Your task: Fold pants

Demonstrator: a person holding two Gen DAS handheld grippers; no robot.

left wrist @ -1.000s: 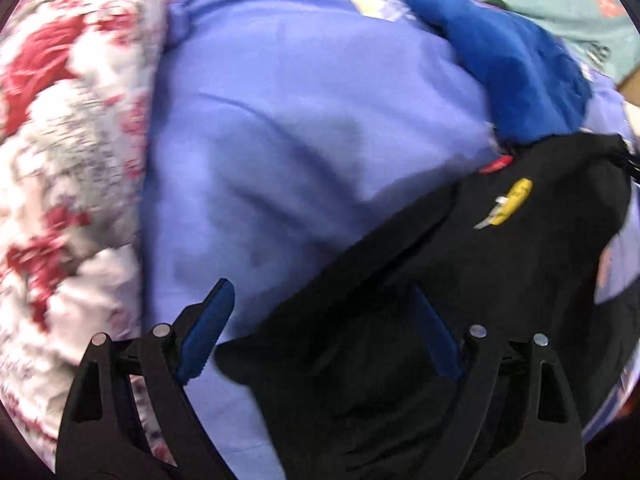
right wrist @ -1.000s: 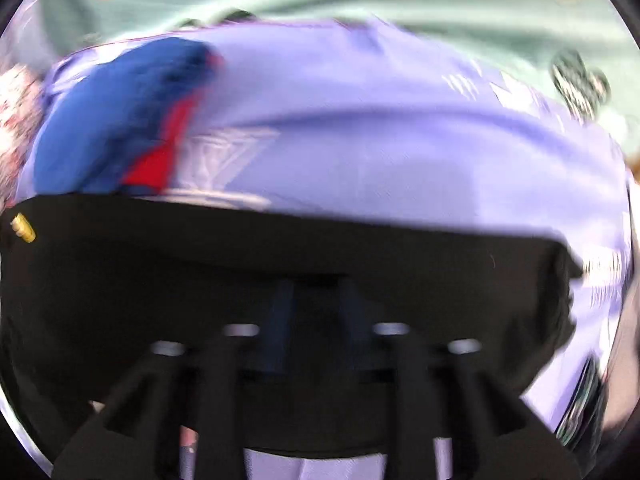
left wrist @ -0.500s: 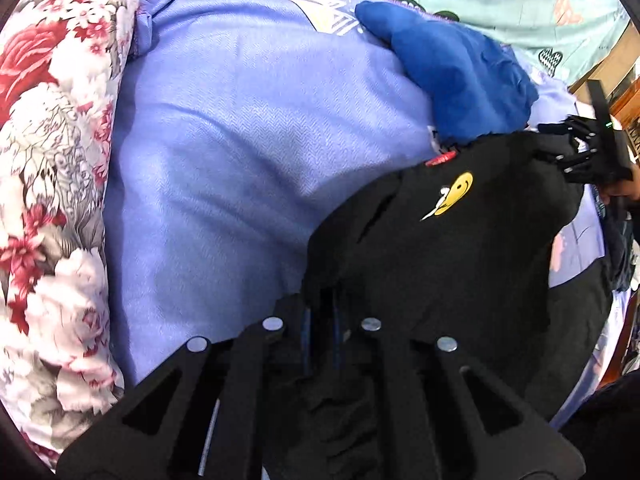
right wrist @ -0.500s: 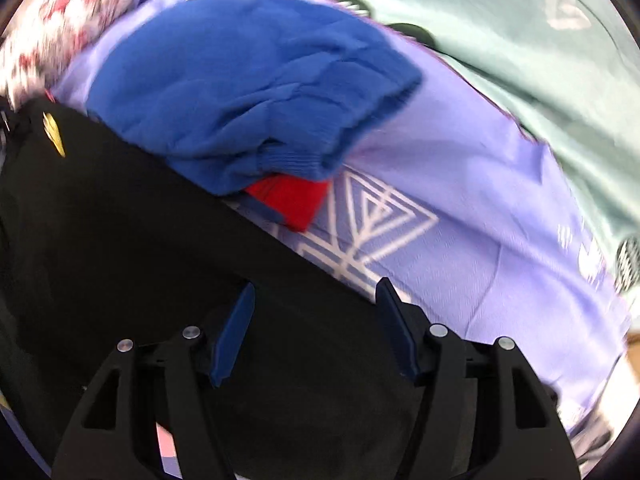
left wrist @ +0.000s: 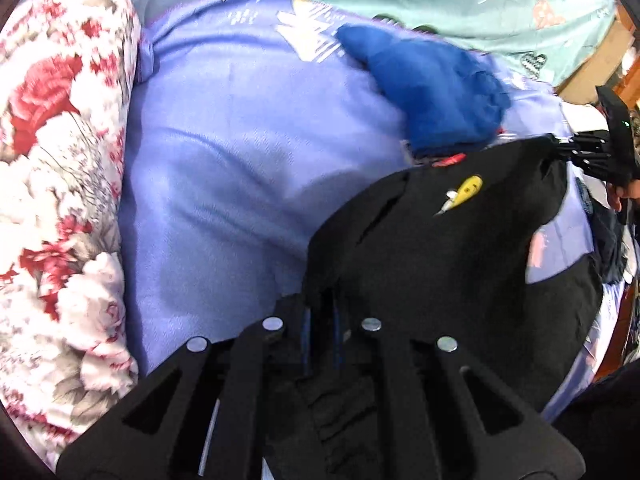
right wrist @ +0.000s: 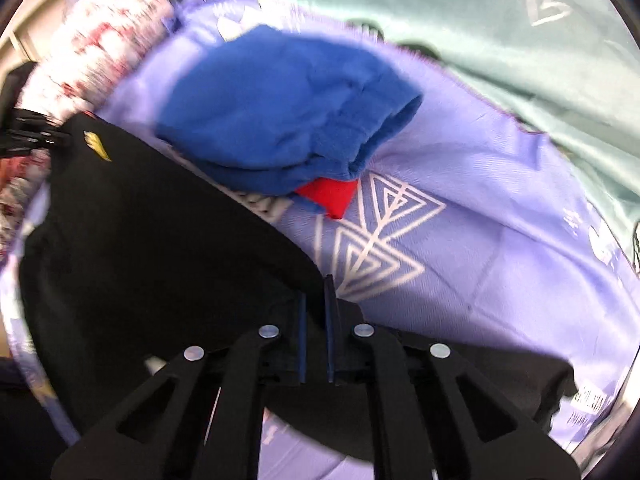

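Note:
Black pants point(left wrist: 452, 256) with a small yellow patch point(left wrist: 466, 190) hang stretched above a lilac bedsheet point(left wrist: 240, 168). My left gripper point(left wrist: 322, 320) is shut on one corner of the pants. My right gripper point(right wrist: 314, 312) is shut on the opposite edge of the pants point(right wrist: 160, 240); it also shows at the far right of the left wrist view point(left wrist: 580, 152). The cloth spans between the two grippers.
A blue garment point(right wrist: 280, 120) with a red piece point(right wrist: 328, 196) under it lies on the sheet just behind the pants. A red-and-white floral quilt point(left wrist: 52, 200) lies along the left. A mint-green sheet point(right wrist: 480, 32) covers the far side.
My right gripper has closed on the pants' edge. My left gripper closed on the other corner earlier and stays shut. The pants are lifted and stretched between them.

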